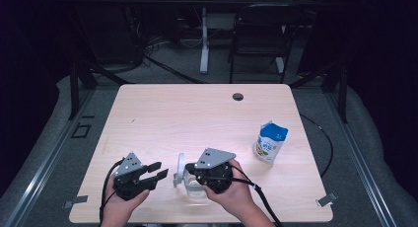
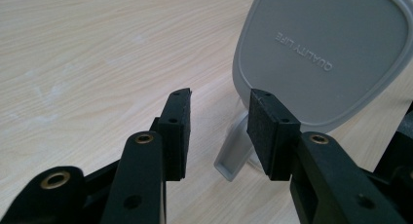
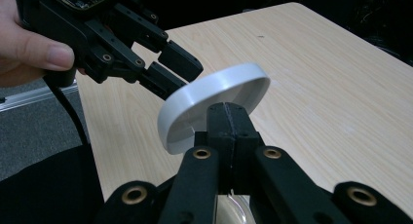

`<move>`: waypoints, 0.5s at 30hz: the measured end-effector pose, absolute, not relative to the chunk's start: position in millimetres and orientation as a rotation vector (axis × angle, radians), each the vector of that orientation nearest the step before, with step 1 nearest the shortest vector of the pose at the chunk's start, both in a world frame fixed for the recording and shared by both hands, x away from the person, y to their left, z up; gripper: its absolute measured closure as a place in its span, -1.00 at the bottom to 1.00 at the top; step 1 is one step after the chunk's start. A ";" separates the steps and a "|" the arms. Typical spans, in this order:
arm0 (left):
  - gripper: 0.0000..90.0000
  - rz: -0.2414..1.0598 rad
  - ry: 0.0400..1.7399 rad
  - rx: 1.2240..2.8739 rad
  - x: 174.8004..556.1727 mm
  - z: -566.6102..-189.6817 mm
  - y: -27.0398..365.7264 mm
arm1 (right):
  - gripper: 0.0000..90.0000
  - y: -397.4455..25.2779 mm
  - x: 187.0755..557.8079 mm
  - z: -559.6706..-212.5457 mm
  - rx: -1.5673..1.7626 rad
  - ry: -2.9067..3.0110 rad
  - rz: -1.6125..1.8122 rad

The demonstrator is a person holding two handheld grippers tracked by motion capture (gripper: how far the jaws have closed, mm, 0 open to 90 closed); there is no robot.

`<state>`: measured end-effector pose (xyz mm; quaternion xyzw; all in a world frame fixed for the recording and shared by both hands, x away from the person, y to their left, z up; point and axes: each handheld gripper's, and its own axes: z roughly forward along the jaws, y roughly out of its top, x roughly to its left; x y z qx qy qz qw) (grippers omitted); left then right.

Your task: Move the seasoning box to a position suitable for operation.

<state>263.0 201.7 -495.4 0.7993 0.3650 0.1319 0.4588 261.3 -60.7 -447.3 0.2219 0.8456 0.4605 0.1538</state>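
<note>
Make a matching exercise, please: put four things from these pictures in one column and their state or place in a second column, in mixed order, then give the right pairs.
Things:
1. left tongs
2. right tongs
3. milk carton
4. grey lid

States or places:
A. stands alone toward the table's right side
B. jaws shut together
C. flipped up, with "QUALITY LIFE" on it
D. jaws apart, holding nothing

Pairs: 1-D, 2-B, 3-A, 4-C
</note>
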 end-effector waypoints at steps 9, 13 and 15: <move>0.36 0.327 0.904 1.971 262.8 -495.8 202.2 | 1.00 -58.5 260.9 -446.1 0.630 2.425 1.323; 0.36 0.324 0.901 1.976 263.0 -495.9 202.8 | 1.00 -59.2 260.9 -445.8 0.631 2.421 1.322; 0.36 0.328 0.905 1.978 262.5 -495.8 202.4 | 1.00 -59.5 260.8 -446.1 0.633 2.418 1.325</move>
